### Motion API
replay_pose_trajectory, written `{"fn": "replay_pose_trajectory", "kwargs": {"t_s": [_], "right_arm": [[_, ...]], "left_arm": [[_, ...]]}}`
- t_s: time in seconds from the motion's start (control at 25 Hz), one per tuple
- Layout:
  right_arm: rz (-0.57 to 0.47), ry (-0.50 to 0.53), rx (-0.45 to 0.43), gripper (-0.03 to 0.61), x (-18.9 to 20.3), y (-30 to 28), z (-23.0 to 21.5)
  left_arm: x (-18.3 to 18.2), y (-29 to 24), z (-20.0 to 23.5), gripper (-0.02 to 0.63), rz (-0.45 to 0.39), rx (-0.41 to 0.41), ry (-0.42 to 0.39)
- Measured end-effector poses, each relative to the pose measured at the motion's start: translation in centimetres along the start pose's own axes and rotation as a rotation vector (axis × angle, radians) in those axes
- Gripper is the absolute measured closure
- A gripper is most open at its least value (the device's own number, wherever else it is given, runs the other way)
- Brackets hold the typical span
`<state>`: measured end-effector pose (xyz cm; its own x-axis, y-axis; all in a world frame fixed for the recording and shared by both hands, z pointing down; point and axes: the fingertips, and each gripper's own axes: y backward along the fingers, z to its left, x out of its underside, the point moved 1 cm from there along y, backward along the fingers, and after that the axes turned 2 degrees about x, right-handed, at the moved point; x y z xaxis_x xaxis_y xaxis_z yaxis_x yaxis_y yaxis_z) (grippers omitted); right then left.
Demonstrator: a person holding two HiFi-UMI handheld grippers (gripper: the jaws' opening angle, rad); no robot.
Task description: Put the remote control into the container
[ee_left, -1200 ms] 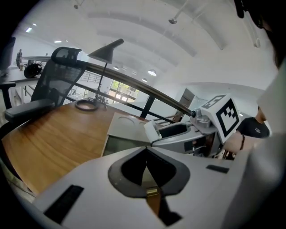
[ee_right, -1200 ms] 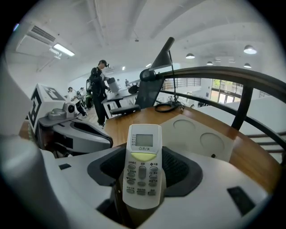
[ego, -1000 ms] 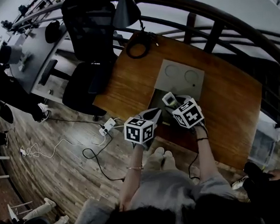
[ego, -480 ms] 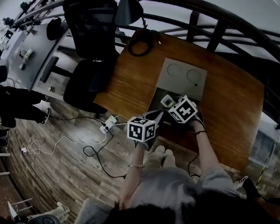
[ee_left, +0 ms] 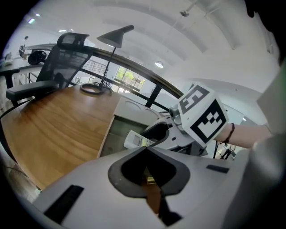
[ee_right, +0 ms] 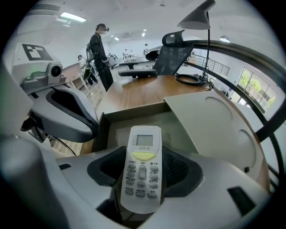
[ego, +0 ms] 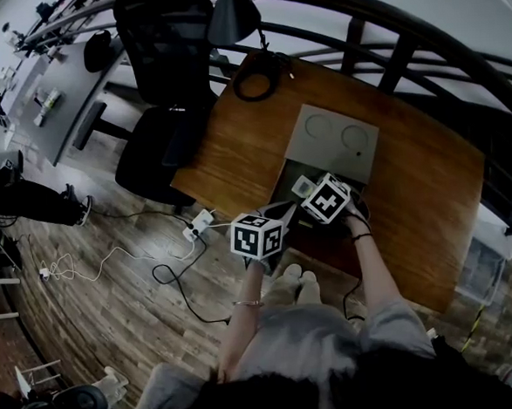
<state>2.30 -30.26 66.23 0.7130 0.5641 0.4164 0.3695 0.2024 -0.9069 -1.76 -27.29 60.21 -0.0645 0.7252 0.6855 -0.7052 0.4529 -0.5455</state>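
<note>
Counter (ego: 235, 148): wooden top, viewed steeply from above. Its middle carries the work, and the person stands at its near edge.
Container (ee_right: 114, 134): open, shallow grey box midway along the near edge. Its mouth faces up and the inside looks bare, so it appears ready to receive the item.
Lid (ego: 332, 137): flat grey panel with two round impressions, lying on the far side of the container toward the far edge. It is judged to be set there to leave the opening free.
Lamp (ego: 252, 86): dark desk lamp with a ring base at the far-left corner, well apart from the work.
Left gripper (ee_left: 149, 176): jaws pressed together with nothing between them. It hangs near the container's left side at the near edge and is probably kept out of the way.
Right gripper (ego: 317, 195): jaws pinching the remote control by its button end, poised over the container's near part.
Remote control (ee_right: 143, 147): white, face up, with the display end projecting forward over the open box. It is not yet resting inside. The end grip is judged to let the free end go in first.
</note>
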Motion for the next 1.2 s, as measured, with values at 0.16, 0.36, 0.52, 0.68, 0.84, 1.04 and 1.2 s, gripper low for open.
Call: {"fn": "replay_pose_trajectory", "kwargs": {"t_s": [0.16, 0.36, 0.52, 0.68, 0.84, 1.04, 1.2], "right_arm": [[-0.002, 0.043, 0.015, 0.316, -0.3, -0.7, 0.2], [0.002, 0.072, 0.027, 0.316, -0.6, -1.0, 0.0], [0.008, 0.057, 0.027, 0.316, -0.7, -1.1, 0.2], [0.01, 0.04, 0.033, 0.316, -0.6, -1.1, 0.0], [-0.015, 0.003, 0.031, 0.308, -0.5, -1.0, -0.2], [-0.025, -0.053, 0.053, 0.307, 0.1, -0.7, -0.6], [-0.128, -0.084, 0.054, 0.308, -1.0, 0.6, -0.5]], "left_arm": [[0.0, 0.2, 0.2, 0.611, -0.003, -0.004, 0.004], [0.1, 0.2, 0.5, 0.611, -0.003, -0.005, 0.005], [-0.1, 0.5, 0.7, 0.611, -0.006, -0.009, 0.007], [-0.2, 0.6, 0.8, 0.611, -0.014, -0.012, 0.011], [-0.3, 0.8, 0.8, 0.611, -0.015, -0.013, 0.009], [-0.2, 0.9, 0.9, 0.611, -0.015, -0.013, 0.003], [-0.3, 1.3, 0.9, 0.611, -0.02, -0.016, -0.005]]}}
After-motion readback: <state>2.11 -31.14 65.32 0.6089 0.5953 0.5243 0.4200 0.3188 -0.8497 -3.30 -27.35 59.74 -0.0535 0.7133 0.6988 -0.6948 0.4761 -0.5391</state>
